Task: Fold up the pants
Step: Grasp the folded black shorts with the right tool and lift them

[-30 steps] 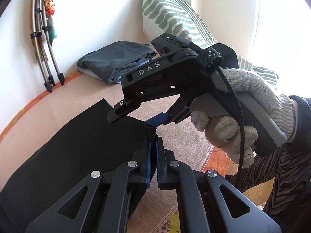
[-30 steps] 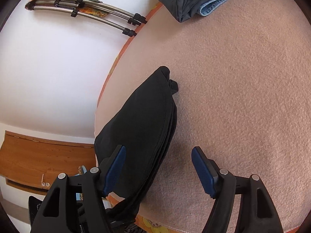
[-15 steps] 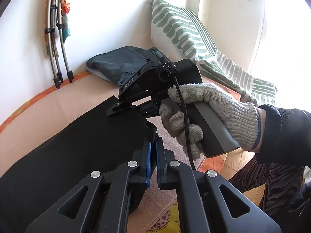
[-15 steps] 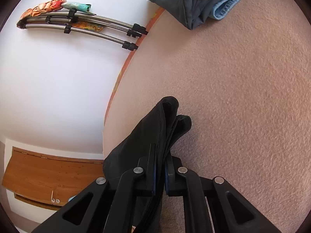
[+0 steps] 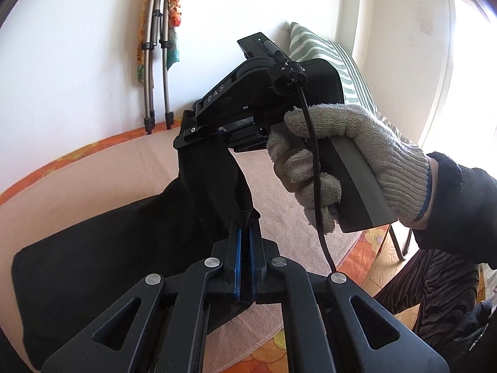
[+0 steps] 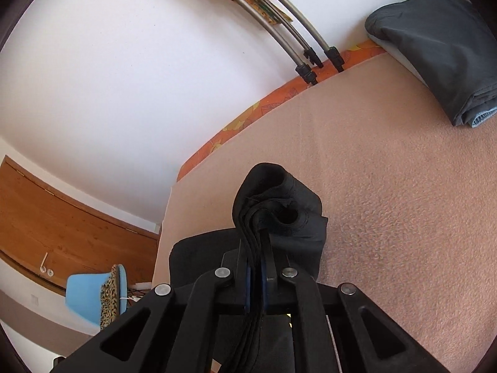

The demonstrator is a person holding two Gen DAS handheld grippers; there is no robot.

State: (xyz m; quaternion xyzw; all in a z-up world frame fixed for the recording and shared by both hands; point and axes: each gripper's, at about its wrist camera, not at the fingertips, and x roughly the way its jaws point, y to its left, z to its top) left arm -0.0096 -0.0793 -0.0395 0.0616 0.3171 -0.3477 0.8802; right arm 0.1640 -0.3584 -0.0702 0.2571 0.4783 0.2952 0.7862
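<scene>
Black pants [image 5: 102, 248] lie on a pink blanket [image 5: 102, 168], one end lifted off it. My left gripper [image 5: 244, 227] is shut on a corner of that lifted end. In the left wrist view the right gripper [image 5: 198, 133], held by a hand in a knitted glove [image 5: 344, 152], hangs above and behind, with black cloth hanging from its tip. In the right wrist view my right gripper [image 6: 256, 248] is shut on several bunched layers of the pants [image 6: 279, 214], raised above the blanket [image 6: 388, 186].
A folded dark grey garment [image 6: 441, 49] rests on the blanket near the wall. Metal poles [image 5: 155, 62] lean against the white wall. A green striped pillow [image 5: 348, 68] stands at the back right. A blue chair [image 6: 99, 292] and wooden panel [image 6: 62, 217] sit beyond the bed's end.
The right gripper came down open over the pants' edge, shut on it and lifted it. Both grippers have risen, and the pants' end now hangs between them.
</scene>
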